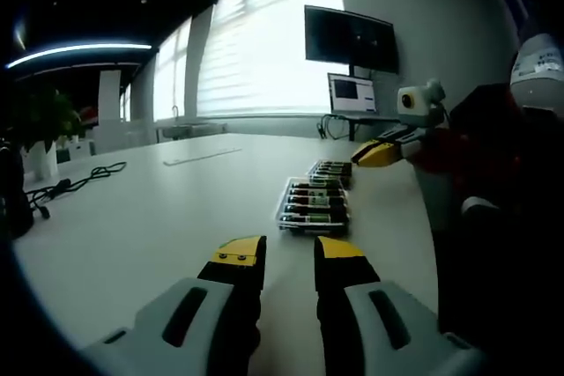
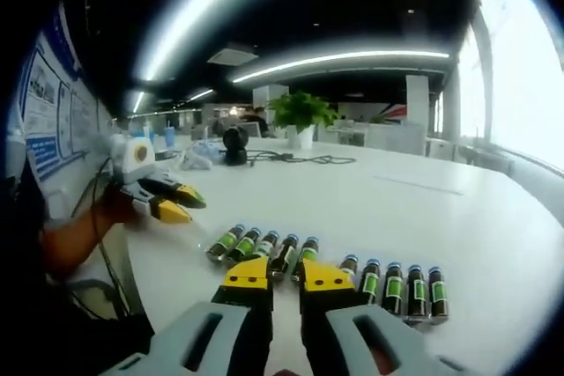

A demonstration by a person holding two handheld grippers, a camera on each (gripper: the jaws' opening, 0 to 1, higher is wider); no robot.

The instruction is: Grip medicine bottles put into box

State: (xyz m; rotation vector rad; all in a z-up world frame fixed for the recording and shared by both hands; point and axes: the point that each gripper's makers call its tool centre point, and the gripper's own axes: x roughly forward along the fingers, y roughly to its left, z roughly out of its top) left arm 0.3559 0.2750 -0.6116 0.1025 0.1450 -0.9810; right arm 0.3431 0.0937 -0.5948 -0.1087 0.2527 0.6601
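Two rows of medicine bottles (image 2: 264,248) on white table (image 2: 423,204) at twelve o'clock beyond right gripper (image 2: 286,277), left gripper (image 1: 290,254), jaws slightly apart, empty.

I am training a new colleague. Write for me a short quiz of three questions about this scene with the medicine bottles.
1. In how many groups do the medicine bottles lie on the white table? A) one B) two C) four
2. True or false: the left claw grips one of the bottles.
3. Fill in: in the right gripper view, beyond the bottles, at the far side of the table, stands a green ___.

Key: 1 B; 2 false, its jaws are apart and empty; 3 plant.
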